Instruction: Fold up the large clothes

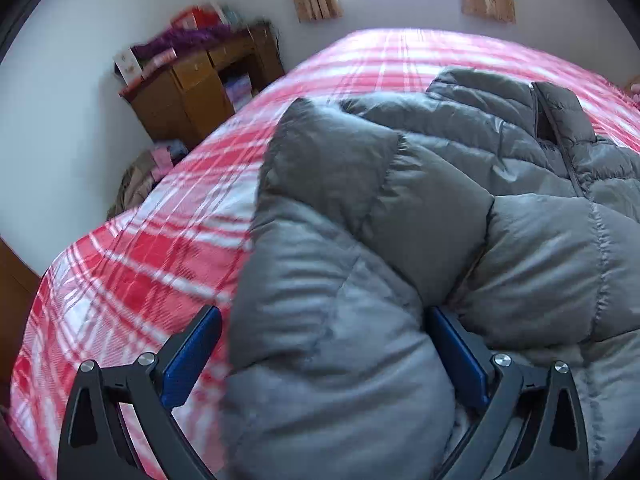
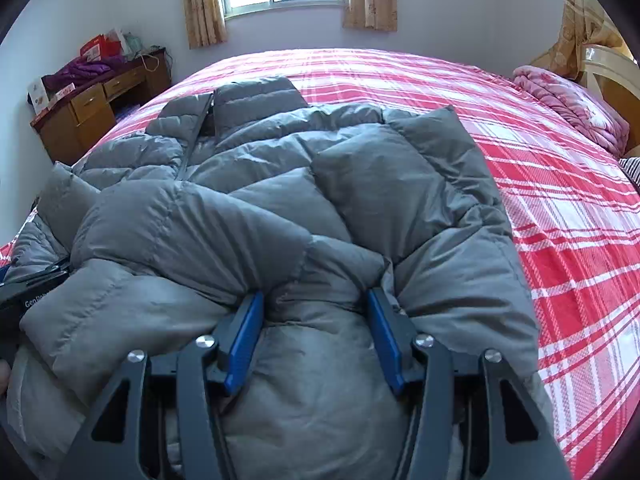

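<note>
While sleeves lie folded in: jacket point(image 2: 280, 208) half done on bed point(image 2: 560, 220)
Left tool point(image 1: 324, 344): wide, straddling hem
Right tool point(image 2: 316, 328): pinching hem
Left: fold hem upward

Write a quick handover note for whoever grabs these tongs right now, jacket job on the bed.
Left tongs: spread wide around a puffy fold of the grey down jacket; firm grip unclear.
Right tongs: narrower, pinching the jacket's near edge.
Jacket lies on the red plaid bed, collar toward the window, both sleeves already folded over the front.
Left: fold the near edge up toward the collar, then tidy.
</note>
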### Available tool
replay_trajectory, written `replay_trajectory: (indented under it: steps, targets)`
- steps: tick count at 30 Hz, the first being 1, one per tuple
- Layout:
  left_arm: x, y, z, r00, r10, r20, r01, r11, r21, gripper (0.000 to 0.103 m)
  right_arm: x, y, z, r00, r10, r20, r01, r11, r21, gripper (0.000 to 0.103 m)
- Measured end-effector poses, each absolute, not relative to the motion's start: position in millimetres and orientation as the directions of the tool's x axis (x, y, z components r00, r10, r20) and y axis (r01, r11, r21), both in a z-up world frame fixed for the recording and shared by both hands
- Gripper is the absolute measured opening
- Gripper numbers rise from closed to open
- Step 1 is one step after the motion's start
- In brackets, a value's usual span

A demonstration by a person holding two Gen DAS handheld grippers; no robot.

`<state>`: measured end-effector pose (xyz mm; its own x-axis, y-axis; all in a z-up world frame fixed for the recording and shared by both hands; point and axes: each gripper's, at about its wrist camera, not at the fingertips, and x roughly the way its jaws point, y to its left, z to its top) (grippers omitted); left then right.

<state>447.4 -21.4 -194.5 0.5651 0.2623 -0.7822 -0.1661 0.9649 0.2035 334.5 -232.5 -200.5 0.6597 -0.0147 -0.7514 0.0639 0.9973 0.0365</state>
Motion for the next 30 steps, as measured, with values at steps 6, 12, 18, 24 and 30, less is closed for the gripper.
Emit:
replay_trajectory:
  steps: [6, 12, 18, 24, 30]
  targets:
    - [439, -3, -117, 0.694, 0.217, -0.687, -0.24, 0.969, 0.064, 0.102, 312, -246, -140, 0.773, -0.057, -0.632, 0.148, 0.985, 0.092, 0.057]
    - [468, -28, -136, 0.642, 0.261, -0.721, -0.256, 0.959, 0.12, 0.102, 345, -222, -128, 0.778, 0.019, -0.628, 0.125, 0.975, 0.185, 0.057]
    - [485, -39, -202, 0.561, 0.288, -0.776, -0.211, 0.956, 0.203, 0.102, 373, -221, -182, 0.7, 0.023, -0.713, 0.131, 0.978, 0.161, 0.057]
    - [483, -36, -207, 0.573, 0.284, -0.769, -0.223, 0.957, 0.188, 0.102, 369, -223, -198, 0.691, 0.046, -0.721, 0.106, 0.981, 0.164, 0.06]
    - [483, -35, -209, 0.575, 0.27, -0.772, -0.227, 0.959, 0.167, 0.102, 368, -222, -202, 0.686, 0.037, -0.727, 0.111, 0.982, 0.154, 0.061]
